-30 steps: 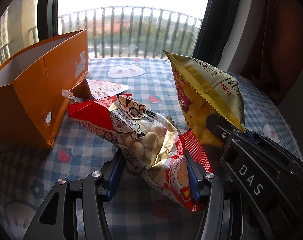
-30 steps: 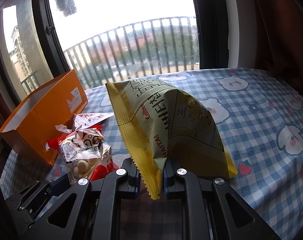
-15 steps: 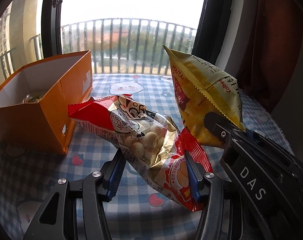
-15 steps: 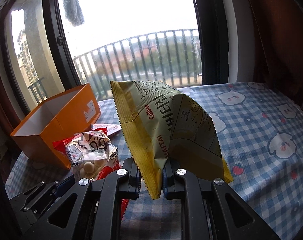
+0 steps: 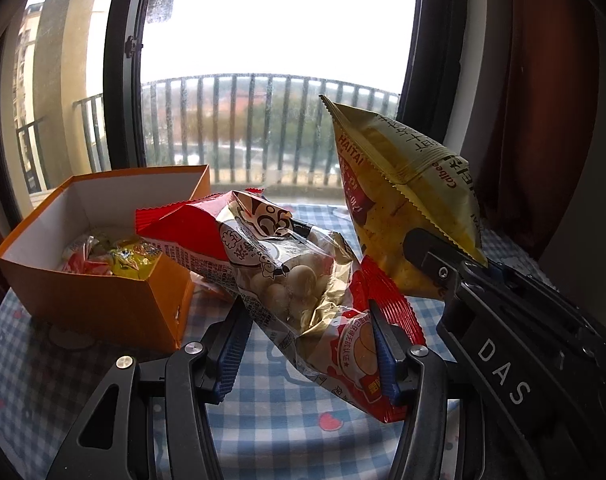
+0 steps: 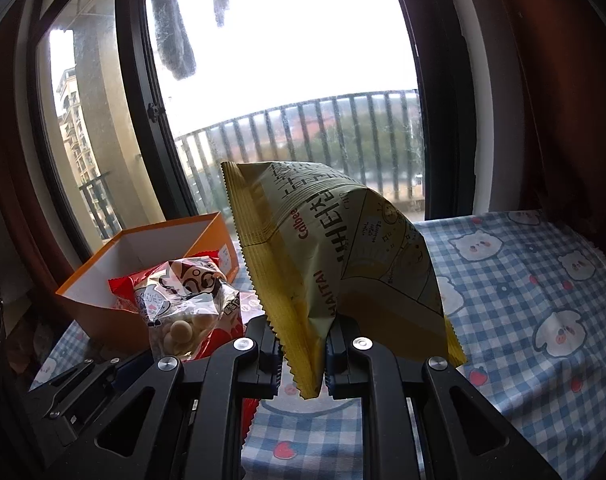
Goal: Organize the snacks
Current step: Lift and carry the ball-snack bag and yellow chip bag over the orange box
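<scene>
My left gripper (image 5: 307,320) is shut on a red and clear bag of round white puffs (image 5: 287,276), held above the table, its far end over the near right corner of the orange box (image 5: 103,304). The box is open at the top and holds several small wrapped snacks (image 5: 115,258). My right gripper (image 6: 303,344) is shut on the crimped edge of a yellow chip bag (image 6: 343,260), which stands up in the air. In the left wrist view the chip bag (image 5: 403,200) and right gripper (image 5: 451,276) are at the right; in the right wrist view the puff bag (image 6: 183,304) and box (image 6: 103,320) are at the left.
A blue checked tablecloth with bear prints (image 6: 543,300) covers the table. A window with a dark frame (image 5: 123,80) and a balcony railing stand behind the box. A dark red curtain (image 6: 563,120) hangs at the right. Another snack wrapper lies partly hidden beside the box.
Both grippers have risen with their bags, and the views tilted up. The inside of the orange box, with snacks in it, has come into sight.
</scene>
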`<state>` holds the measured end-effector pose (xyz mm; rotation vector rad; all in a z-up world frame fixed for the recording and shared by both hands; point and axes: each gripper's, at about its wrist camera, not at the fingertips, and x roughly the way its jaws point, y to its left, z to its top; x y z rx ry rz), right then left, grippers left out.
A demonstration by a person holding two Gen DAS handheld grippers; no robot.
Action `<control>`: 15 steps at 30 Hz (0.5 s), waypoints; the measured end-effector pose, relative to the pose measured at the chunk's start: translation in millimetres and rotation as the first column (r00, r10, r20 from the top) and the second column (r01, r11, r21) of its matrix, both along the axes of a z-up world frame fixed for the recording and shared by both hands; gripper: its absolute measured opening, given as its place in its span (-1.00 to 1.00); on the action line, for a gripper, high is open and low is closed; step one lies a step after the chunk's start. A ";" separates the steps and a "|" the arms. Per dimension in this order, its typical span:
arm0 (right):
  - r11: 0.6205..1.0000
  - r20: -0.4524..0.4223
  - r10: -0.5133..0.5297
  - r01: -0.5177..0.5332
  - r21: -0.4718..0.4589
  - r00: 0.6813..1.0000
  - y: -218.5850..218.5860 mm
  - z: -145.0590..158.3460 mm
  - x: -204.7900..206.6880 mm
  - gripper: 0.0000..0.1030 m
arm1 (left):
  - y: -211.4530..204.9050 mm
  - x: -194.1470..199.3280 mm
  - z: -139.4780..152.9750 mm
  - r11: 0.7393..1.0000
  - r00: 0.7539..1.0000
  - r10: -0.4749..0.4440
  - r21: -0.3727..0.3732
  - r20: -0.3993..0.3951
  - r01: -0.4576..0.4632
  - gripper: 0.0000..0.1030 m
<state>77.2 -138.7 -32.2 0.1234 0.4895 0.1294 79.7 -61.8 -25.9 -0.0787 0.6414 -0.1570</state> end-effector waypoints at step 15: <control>0.998 0.048 0.064 -0.064 0.004 0.997 44.4 25.5 18.1 -0.65 | 46.9 6.0 23.1 0.998 0.996 0.056 -0.016 0.068 -0.055 0.10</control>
